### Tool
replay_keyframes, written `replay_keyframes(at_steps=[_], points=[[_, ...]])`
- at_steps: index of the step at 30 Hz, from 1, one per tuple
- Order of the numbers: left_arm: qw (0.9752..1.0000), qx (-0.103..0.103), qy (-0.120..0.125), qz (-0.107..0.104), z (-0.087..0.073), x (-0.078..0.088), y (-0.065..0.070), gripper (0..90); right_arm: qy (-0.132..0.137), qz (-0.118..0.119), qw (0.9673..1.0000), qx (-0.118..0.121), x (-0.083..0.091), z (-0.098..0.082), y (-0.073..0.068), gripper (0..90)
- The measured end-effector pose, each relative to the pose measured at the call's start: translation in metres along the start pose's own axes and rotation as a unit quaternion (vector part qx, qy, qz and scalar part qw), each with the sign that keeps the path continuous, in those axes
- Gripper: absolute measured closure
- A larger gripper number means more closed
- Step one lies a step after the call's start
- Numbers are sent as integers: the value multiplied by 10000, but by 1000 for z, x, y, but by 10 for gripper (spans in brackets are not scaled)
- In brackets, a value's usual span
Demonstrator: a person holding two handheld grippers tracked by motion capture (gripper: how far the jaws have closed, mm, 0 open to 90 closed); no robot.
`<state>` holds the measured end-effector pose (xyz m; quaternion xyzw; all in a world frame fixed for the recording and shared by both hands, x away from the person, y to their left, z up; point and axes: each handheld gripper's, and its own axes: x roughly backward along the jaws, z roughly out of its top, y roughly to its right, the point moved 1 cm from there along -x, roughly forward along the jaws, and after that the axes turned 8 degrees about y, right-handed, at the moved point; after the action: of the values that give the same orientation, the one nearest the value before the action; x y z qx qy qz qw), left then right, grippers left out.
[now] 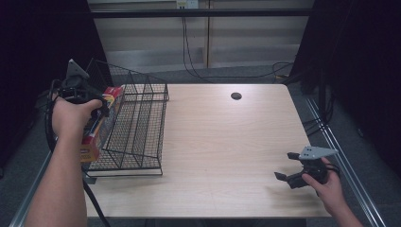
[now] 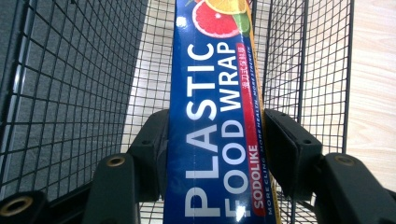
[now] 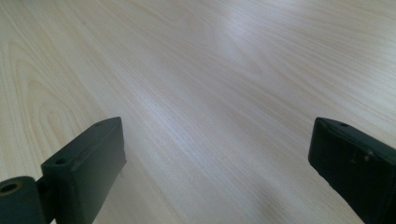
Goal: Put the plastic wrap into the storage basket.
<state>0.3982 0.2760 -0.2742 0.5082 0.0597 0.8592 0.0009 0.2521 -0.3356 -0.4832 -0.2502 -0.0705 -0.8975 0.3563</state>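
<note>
Blue cardboard plastic-wrap box (image 2: 212,135) sits clamped in the left gripper (image 2: 215,140) at nine o'clock inside the black wire basket (image 1: 137,123), while the right gripper (image 1: 289,165) gapes wide at four o'clock.

High view looks forward-down over the table (image 1: 227,142); gripper views sit close; all share its wood.

My forearms are bare, no sleeves. Both grippers are matte black: the left gripper (image 2: 215,140) shows brass-ringed pivot holes behind its blocky fingers (image 2: 292,144); the right gripper (image 1: 287,166) carries a grey three-cornered plate above its fingers.
</note>
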Motion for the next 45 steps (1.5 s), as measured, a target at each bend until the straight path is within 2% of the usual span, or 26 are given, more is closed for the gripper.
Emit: replay_keyframes(at_steps=[4, 15, 16, 17, 18, 19, 20, 21, 22, 23, 26, 28, 31, 32, 34, 39, 45], points=[[10000, 58, -18, -10, 1, -3, -1, 444, -2, -5, 10000, 5, 0, 0, 0, 36], [9999, 33, -102, 48, 2, -13, -4, 427, -11, -10, 10000, 0, 0, -1, 1, 36], [9999, 117, -86, -3, 2, -14, -4, 424, -11, -14, 10000, 2, 0, -1, 1, 36], [9999, 111, -63, 15, 3, -12, -4, 419, -12, -12, 10000, 4, 0, -1, 1, 36], [9998, 105, 158, 37, 5, -7, -5, 428, -14, -4, 10000, 3, 0, -1, 1, 36], [9994, 163, 304, -92, 7, -2, -4, 474, -17, -5, 10000, 8, -1, -1, 1, 36], [9993, 164, 277, -174, 9, 1, -3, 475, -29, -12, 10000, 8, -1, 0, 0, 36], [9996, 96, 233, -131, 9, 3, -1, 468, -22, -1, 10000, 7, -1, 0, 0, 36], [9995, 89, 289, -120, 10, 5, 1, 458, -24, 10, 10000, 9, -1, 0, 0, 36], [9993, 97, 300, -194, 9, 6, 3, 445, -21, 5, 10000, 17, -1, 0, 0, 36], [9993, 39, 258, -255, 7, 3, 7, 402, -24, 24, 10000, 38, -1, 0, -1, 36], [9990, 75, 295, -334, 7, 2, 10, 383, -21, -4, 10000, 41, 0, 0, -1, 36], [9987, -4, 317, -395, 6, 2, 16, 354, -20, 7, 10000, 12, 1, -1, -1, 36], [9984, 38, 367, -419, 7, 2, 17, 338, -19, 7, 10000, 11, 1, -1, -1, 36], [9981, -41, 402, -471, 7, 3, 19, 311, -18, 5, 10000, 0, 1, 0, 0, 36], [9967, -83, 533, -600, 7, 4, 30, 247, -2, 24, 10000, 1, 1, -1, -1, 36], [9946, -292, 549, -828, 4, 3, 46, 211, -19, 27, 10000, 23, 2, 0, -2, 36]])
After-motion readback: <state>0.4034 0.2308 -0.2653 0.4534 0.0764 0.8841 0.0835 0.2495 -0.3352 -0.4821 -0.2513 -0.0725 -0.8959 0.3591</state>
